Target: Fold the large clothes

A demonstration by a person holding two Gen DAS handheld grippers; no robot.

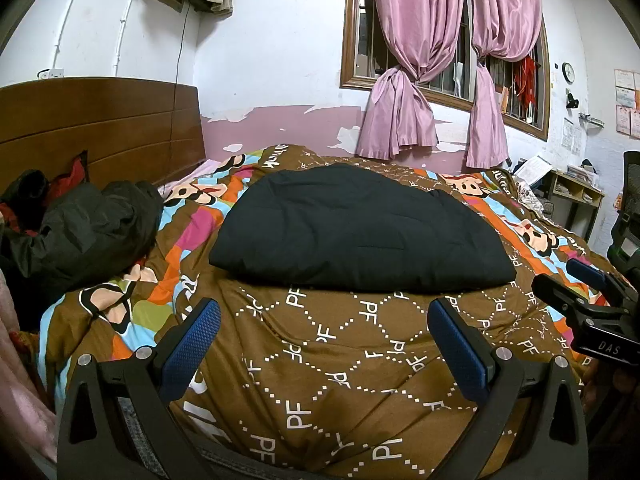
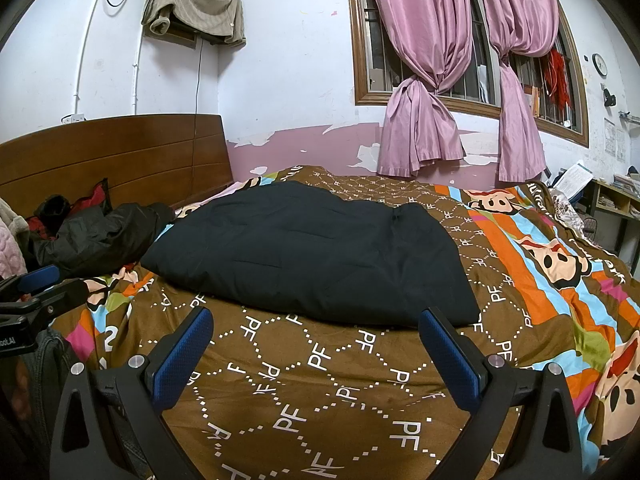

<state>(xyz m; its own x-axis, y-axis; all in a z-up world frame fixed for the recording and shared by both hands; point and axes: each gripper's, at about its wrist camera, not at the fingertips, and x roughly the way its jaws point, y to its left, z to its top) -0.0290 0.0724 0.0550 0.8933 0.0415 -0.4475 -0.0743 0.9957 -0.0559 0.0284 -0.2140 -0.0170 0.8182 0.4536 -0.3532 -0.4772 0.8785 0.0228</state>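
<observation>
A black padded garment (image 1: 360, 232) lies folded into a flat block on the brown patterned quilt (image 1: 340, 360), in the middle of the bed. My left gripper (image 1: 324, 312) is open just short of its near edge, with nothing between the blue pads. The right gripper (image 2: 316, 320) is open too, close to the same garment (image 2: 312, 248) and empty. In the left wrist view the right gripper (image 1: 576, 280) shows at the right edge; in the right wrist view the left gripper (image 2: 44, 284) shows at the left edge.
A crumpled dark jacket (image 1: 84, 232) with red cloth lies by the wooden headboard (image 1: 100, 128) on the left. Pink curtains (image 1: 424, 92) hang at the window behind the bed. A desk with papers (image 1: 576, 192) and a black chair (image 1: 628, 208) stand at the right.
</observation>
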